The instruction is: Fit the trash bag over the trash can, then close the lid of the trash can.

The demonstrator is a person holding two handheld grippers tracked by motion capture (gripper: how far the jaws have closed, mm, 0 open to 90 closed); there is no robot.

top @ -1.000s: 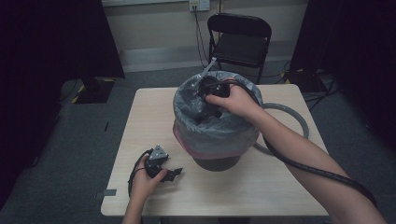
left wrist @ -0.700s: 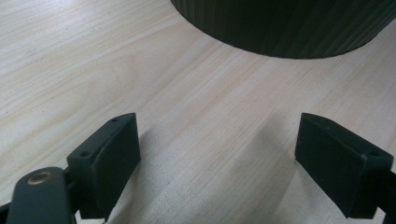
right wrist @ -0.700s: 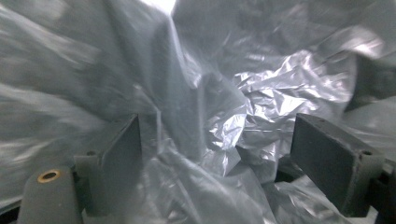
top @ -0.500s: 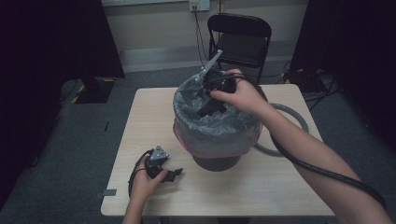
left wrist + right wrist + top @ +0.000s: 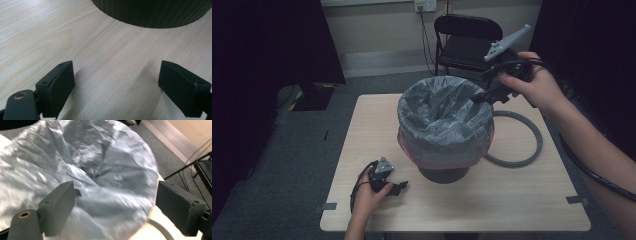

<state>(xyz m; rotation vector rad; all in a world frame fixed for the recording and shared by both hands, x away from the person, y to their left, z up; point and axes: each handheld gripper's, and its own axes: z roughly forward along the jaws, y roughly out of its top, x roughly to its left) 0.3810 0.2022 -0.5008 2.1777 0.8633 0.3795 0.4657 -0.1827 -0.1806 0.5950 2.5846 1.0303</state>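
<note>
Nearest: kept the left gripper [image 5: 398,188] low on the table [image 5: 512,200], exactly where it had lain a second earlier. Held its jaws spread wide over bare wood and gripped nothing. Pointed it toward the dark base of the bin [image 5: 444,174], near but not touching.

Middle: showed the bin standing at the table's centre, lined with a grey bag [image 5: 444,112]. Draped the bag over the rim and let it sag inward in loose folds. Revealed nothing inside the liner but its own creases. Left a pink edge [image 5: 409,150] peeping out beneath the grey overhang. Left the grey ring [image 5: 512,164] flat on the table to the right of the bin, just beside its base, partly hidden behind it, untouched.

Farther: lifted the right gripper [image 5: 482,96] out of the bag's mouth, where it had been a second earlier, up and off to just beyond the far right rim. Held its jaws fully apart, with nothing between them and no plastic caught. Looked down along those jaws onto the crumpled liner and a short arc of the ring.

Reading: judged the work inside the liner finished, the bag seated and released. Judged the ring the likely next thing to be fetched, perhaps to clamp the overhang.

Farthest: left a folding chair [image 5: 467,47] behind the table.
</note>
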